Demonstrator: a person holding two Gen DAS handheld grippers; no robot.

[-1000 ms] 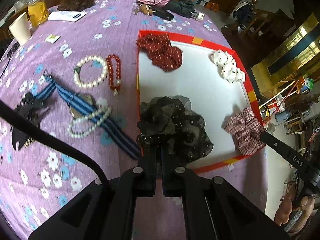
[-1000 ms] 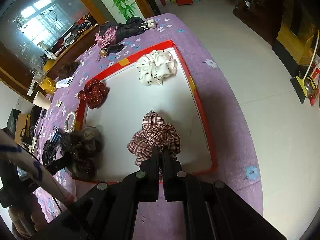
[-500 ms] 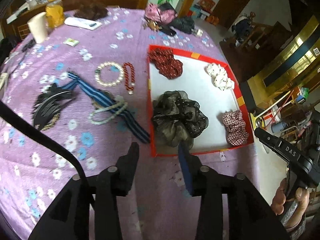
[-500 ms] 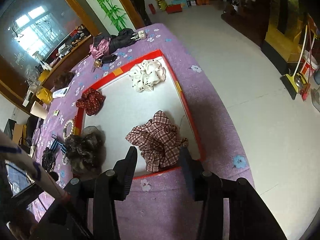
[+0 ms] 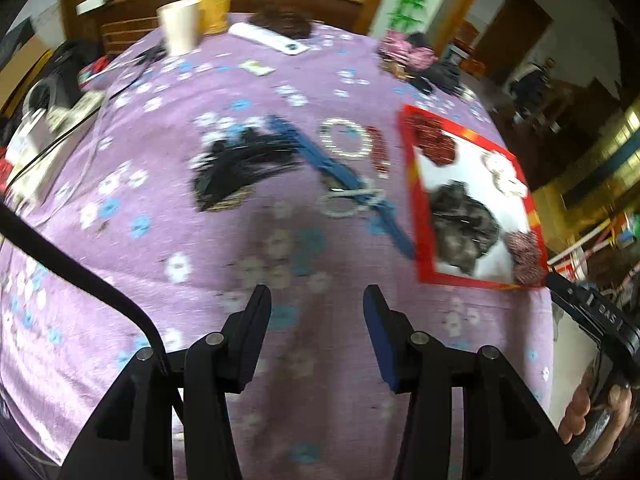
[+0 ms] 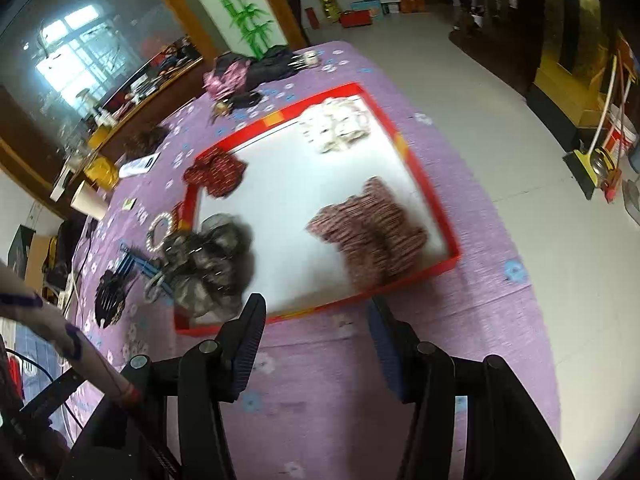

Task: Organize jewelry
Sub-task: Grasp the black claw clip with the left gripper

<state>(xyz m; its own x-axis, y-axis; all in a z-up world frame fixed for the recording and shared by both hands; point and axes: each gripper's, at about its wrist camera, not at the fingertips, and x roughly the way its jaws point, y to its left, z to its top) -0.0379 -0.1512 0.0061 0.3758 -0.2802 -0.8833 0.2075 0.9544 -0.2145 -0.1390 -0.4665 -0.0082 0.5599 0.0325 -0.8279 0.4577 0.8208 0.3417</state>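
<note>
A red-rimmed white tray [image 6: 450, 236] [image 5: 416, 216] holds a black scrunchie [image 6: 216, 256] [image 5: 460, 228], a plaid one [image 6: 368, 232] [image 5: 524, 250], a dark red one [image 6: 214, 170] [image 5: 434, 142] and a white spotted one [image 6: 336, 124] [image 5: 504, 170]. On the purple cloth left of the tray lie a pearl bracelet [image 5: 346, 142], a red bead bracelet [image 5: 378, 152], a pearl strand [image 5: 352, 202], a blue striped ribbon [image 5: 340, 172] and a black hair clip [image 5: 232, 172]. My left gripper [image 5: 316, 316] is open above the cloth. My right gripper [image 6: 316, 324] is open just before the tray's near rim.
A paper cup [image 5: 180, 26], a yellow jar [image 5: 212, 8] and a white flat item [image 5: 268, 38] stand at the table's far side. Folded umbrellas and a pink bundle [image 5: 408, 48] lie at the far right. Floor lies past the table's right edge [image 6: 540, 240].
Both grippers opened, letting go of the black and plaid scrunchies in the tray, and pulled back. The left one swung left over the cloth.
</note>
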